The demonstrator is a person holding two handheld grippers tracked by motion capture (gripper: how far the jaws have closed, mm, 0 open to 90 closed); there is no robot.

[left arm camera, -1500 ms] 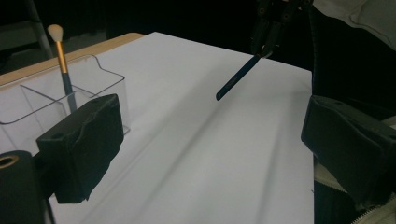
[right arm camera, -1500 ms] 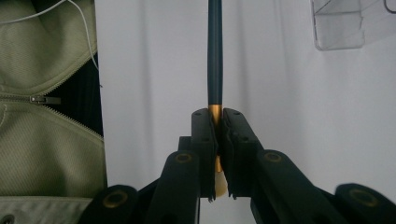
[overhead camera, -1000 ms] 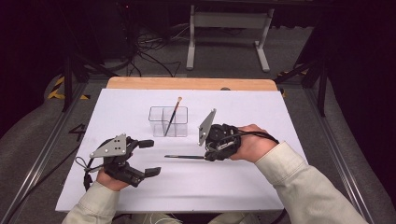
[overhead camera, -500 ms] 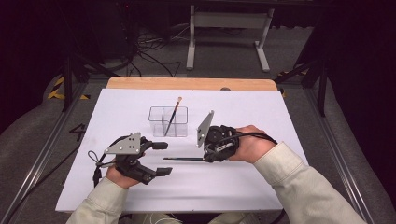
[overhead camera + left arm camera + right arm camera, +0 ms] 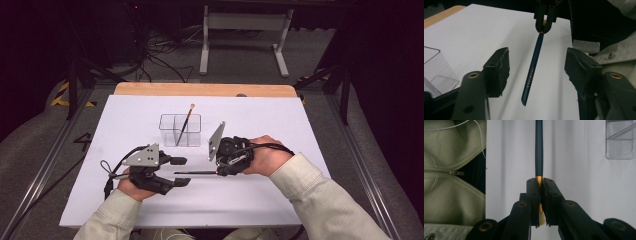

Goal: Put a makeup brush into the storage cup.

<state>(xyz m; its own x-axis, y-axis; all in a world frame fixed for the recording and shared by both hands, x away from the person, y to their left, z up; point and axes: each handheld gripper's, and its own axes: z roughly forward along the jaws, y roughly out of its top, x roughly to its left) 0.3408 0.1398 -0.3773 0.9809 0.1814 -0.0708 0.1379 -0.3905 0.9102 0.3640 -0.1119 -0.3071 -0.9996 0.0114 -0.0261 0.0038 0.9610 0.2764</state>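
The right tool [image 5: 540, 195] is clamped on the gold ferrule of a dark blue makeup brush [image 5: 538, 147], whose handle runs level above the white table [image 5: 280, 200] toward the left tool [image 5: 181, 171]. In the left gripper view the handle's free end hangs between that tool's two fingers [image 5: 499, 70], touching neither; its jaws have just been closing and stand part open, nothing pressed. Beyond both tools stands a clear divided organizer [image 5: 168, 135] with a second brush [image 5: 186, 122] leaning in it.
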